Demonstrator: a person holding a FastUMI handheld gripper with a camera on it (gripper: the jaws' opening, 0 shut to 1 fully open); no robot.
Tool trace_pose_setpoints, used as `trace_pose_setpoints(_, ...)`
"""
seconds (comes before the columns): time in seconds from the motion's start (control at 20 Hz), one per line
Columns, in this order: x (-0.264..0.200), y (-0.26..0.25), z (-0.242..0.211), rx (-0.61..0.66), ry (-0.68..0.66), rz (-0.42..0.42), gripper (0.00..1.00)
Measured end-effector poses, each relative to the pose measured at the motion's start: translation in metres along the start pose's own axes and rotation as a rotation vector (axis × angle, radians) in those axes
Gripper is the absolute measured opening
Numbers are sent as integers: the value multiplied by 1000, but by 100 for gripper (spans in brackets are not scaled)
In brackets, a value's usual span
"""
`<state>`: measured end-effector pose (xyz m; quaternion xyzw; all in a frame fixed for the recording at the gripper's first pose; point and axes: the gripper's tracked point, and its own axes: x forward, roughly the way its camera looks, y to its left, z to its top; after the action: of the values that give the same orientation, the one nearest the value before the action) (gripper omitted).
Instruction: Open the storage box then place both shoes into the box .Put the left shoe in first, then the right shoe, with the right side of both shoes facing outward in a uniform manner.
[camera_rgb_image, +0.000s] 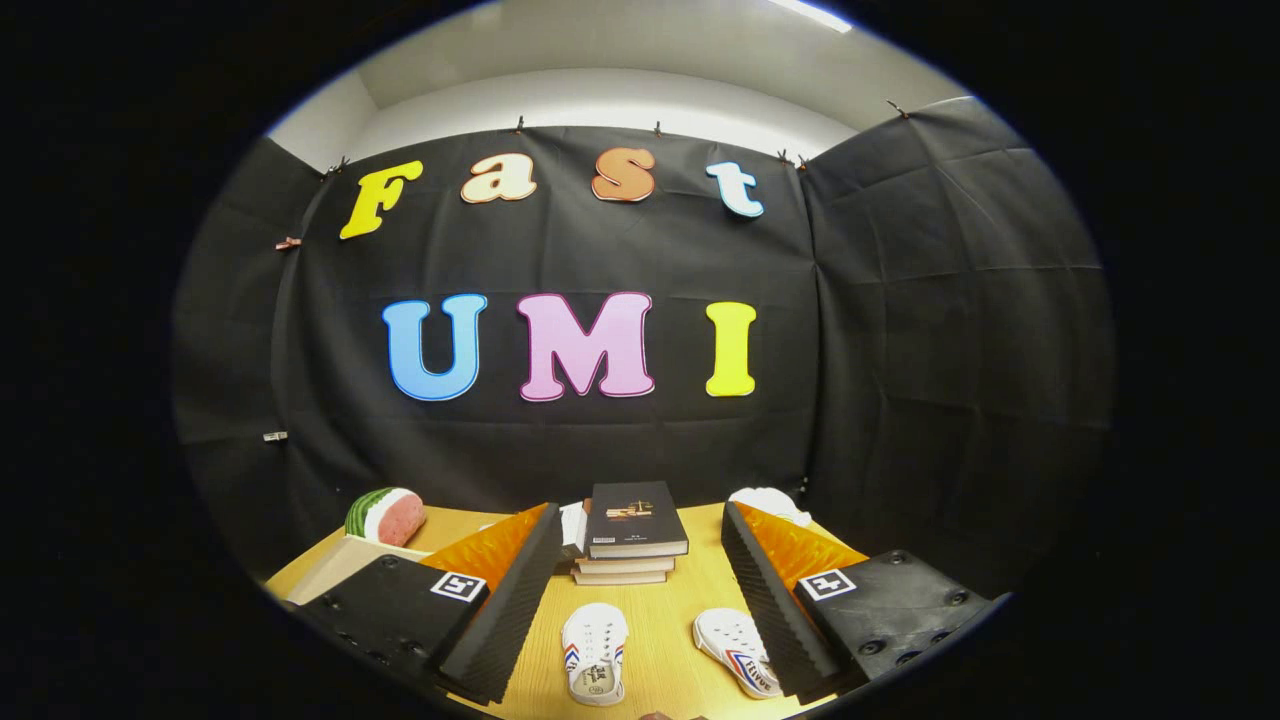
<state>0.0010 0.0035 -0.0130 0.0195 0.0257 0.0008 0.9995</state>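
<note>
Lying on the wooden table (690, 530) between the spread fingers of the claw (640, 625) are two white sneakers. One shoe (594, 652) runs lengthwise away from the claw; the other shoe (737, 650) sits just beside it, angled, its heel partly hidden behind a finger. The claw is wide and holds nothing. Beyond them sits a stack of books (630, 535), a watermelon slice (386, 516) farther off, and a pale thing (770, 503) too cut off to identify.
</note>
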Motion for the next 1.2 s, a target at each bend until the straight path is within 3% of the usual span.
trace_pose_setpoints(0.6,6,10,-25,-41,67,26,97)
trace_pose_setpoints(1.2,23,90,-72,20,293,382,98)
